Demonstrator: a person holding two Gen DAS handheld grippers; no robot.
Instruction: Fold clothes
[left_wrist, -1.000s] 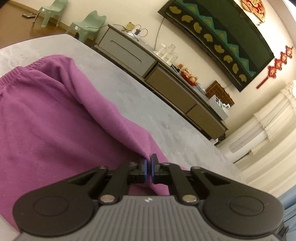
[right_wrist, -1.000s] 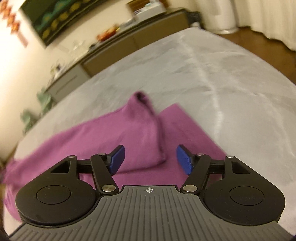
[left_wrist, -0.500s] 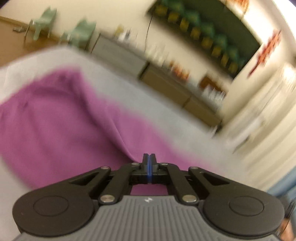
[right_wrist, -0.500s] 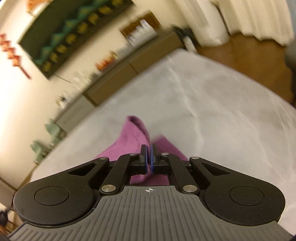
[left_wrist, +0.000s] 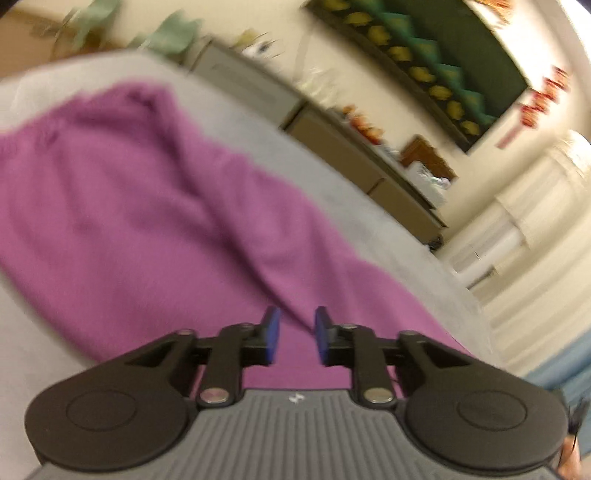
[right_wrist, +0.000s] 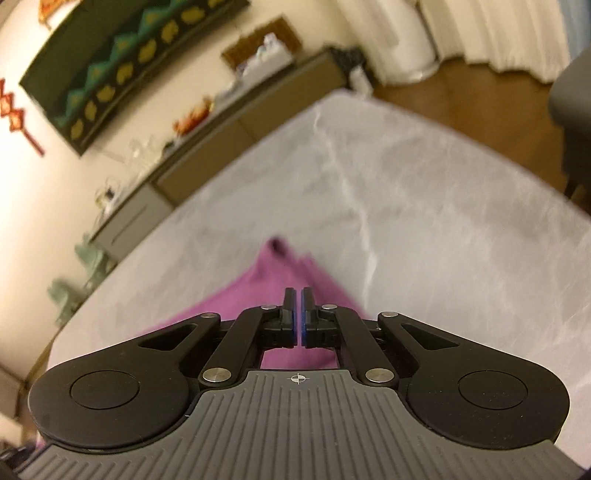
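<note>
While the purple garment (left_wrist: 155, 206) lies spread on the grey table (right_wrist: 424, 206), reaching toward the far-left edge in the left view, we see its long axis run away from both tongs. The left gripper (left_wrist: 295, 328) has just been opening; its jaws stand apart over the near fold, not pressing it. The right gripper (right_wrist: 298, 314) has just been opening too, with only a thin gap, and we cannot tell if cloth is between. A second ago the left pinched a raised fold; now this fold lies flatter.
</note>
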